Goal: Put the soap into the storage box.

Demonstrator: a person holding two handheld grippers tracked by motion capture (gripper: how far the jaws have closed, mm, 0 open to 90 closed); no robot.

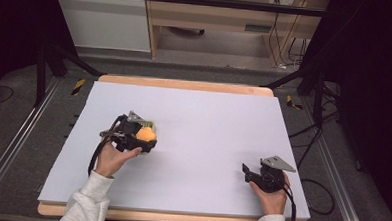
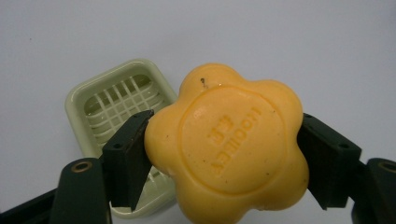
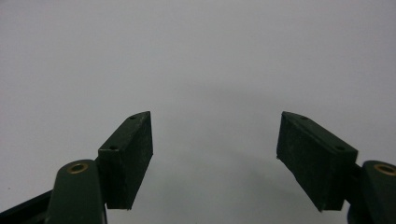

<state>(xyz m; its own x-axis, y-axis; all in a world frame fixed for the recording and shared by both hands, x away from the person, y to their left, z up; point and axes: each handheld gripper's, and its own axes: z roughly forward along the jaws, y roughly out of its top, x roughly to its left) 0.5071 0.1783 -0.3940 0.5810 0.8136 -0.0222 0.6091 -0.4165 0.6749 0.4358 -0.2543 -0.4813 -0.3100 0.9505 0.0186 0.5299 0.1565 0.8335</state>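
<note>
- Soap (image 2: pixel 226 144), an orange bar in the shape of a flower with raised letters on its round face, is in the middle of the left gripper view, clamped between the two black jaws of the left gripper (image 2: pixel 224 154), one jaw on each side of it.
- In the high view the same soap (image 1: pixel 146 134) is left of the centre of the frame, at the tip of the left gripper (image 1: pixel 141 139), which the person's left hand (image 1: pixel 111 159) holds.
- Behind the soap, in the left part of the left gripper view, a pale green soap dish (image 2: pixel 122 100) with a grid bottom lies on the surface; the soap and one jaw cover its near part. I cannot tell whether the soap touches the dish.
- White surface (image 1: pixel 208 126) covers the table in the high view.
- Right gripper (image 1: pixel 251 174) is in the lower right of the high view, held by the right hand (image 1: pixel 273 196), well apart from the soap.
- In the right gripper view its jaws are wide apart with nothing between them, over the bare surface (image 3: pixel 196 56).
</note>
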